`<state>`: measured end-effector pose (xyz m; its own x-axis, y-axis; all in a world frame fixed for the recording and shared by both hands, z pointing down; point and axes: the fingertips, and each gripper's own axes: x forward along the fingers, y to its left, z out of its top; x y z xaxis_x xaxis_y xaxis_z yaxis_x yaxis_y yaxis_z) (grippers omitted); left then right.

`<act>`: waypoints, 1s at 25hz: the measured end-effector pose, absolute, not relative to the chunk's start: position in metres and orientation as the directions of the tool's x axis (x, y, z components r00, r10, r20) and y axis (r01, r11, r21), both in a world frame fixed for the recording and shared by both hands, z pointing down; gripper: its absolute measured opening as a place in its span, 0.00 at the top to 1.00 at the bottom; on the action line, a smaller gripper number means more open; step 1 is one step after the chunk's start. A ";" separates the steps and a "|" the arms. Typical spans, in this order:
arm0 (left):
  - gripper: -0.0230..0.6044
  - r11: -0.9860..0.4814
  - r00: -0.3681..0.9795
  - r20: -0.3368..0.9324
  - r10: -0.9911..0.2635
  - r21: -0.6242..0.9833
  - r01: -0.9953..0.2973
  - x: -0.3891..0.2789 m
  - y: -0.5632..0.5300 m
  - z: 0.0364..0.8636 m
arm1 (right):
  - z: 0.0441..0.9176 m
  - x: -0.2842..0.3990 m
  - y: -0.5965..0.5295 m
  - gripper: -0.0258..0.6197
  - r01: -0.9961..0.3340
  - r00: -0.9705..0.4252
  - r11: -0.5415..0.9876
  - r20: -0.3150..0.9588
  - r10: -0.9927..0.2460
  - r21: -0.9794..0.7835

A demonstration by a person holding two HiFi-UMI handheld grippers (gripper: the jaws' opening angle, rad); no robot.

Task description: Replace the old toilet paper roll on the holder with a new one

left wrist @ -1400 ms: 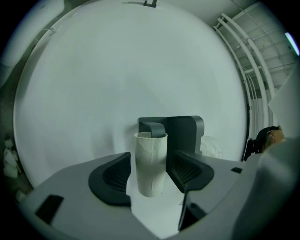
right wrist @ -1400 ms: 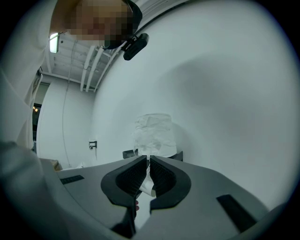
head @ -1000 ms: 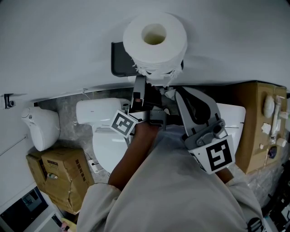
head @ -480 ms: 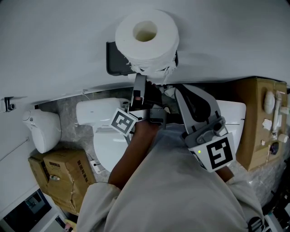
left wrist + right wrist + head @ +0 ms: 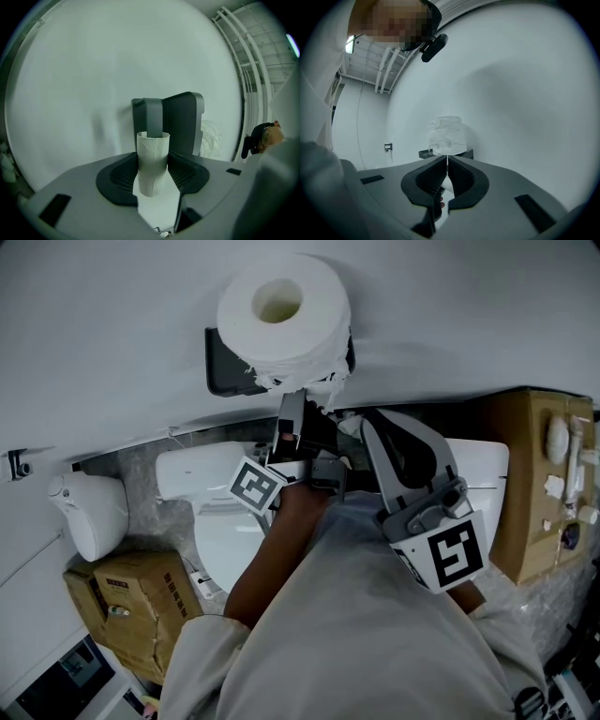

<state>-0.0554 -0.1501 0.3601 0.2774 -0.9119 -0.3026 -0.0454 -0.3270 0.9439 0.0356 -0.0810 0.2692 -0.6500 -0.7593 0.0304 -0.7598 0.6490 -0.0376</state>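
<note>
— Why is the left gripper (image 5: 292,420) lifted toward the wall?

— Its jaws are clamped on the bare cardboard tube (image 5: 152,161), the old roll's core. It holds the tube upright, right in front of the dark holder (image 5: 180,122). The holder's grey arm lines up with the tube's mouth, so I can't tell whether the tube is free of it or partly on it.

— And the new roll (image 5: 281,315)?

— It stands on end on top of the holder, probably parked within reach until the arm is bare.

— The right gripper (image 5: 361,425)?

— Its jaws are pressed together with nothing between them. It sits just beside the left gripper, pointed at the roll, and I'd judge it fetches the roll next.
</note>
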 end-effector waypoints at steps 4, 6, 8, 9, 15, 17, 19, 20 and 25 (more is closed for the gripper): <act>0.64 -0.321 0.296 -0.297 -0.908 0.946 -0.035 -0.043 -0.151 0.363 | 0.271 0.044 -0.081 0.93 -0.768 -0.640 0.639 0.031 -0.768 -0.043; 0.64 -0.321 0.306 -0.297 -0.905 0.947 -0.031 -0.039 -0.152 0.364 | 0.271 0.047 -0.081 0.93 -0.773 -0.634 0.632 0.031 -0.773 -0.046; 0.64 -0.323 0.317 -0.296 -0.901 0.946 -0.032 -0.035 -0.153 0.363 | 0.271 0.050 -0.082 0.93 -0.779 -0.627 0.625 0.030 -0.779 -0.047; 0.64 -0.323 0.323 -0.296 -0.899 0.946 -0.031 -0.032 -0.154 0.363 | 0.271 0.051 -0.082 0.93 -0.782 -0.623 0.621 0.030 -0.782 -0.048; 0.64 -0.325 0.361 -0.296 -0.885 0.945 -0.022 -0.014 -0.158 0.363 | 0.271 0.067 -0.082 0.93 -0.806 -0.592 0.590 0.032 -0.805 -0.052; 0.64 -0.328 0.372 -0.298 -0.879 0.945 -0.018 -0.006 -0.159 0.363 | 0.271 0.074 -0.081 0.93 -0.813 -0.582 0.580 0.032 -0.813 -0.053; 0.64 -0.329 0.384 -0.299 -0.874 0.944 -0.014 0.001 -0.160 0.362 | 0.272 0.078 -0.081 0.93 -0.819 -0.574 0.572 0.034 -0.818 -0.053; 0.64 -0.329 0.390 -0.299 -0.871 0.944 -0.012 0.003 -0.161 0.363 | 0.272 0.079 -0.082 0.93 -0.821 -0.570 0.568 0.035 -0.821 -0.054; 0.64 -0.328 0.420 -0.296 -0.858 0.945 -0.005 0.011 -0.163 0.364 | 0.275 0.083 -0.083 0.93 -0.834 -0.551 0.548 0.044 -0.833 -0.060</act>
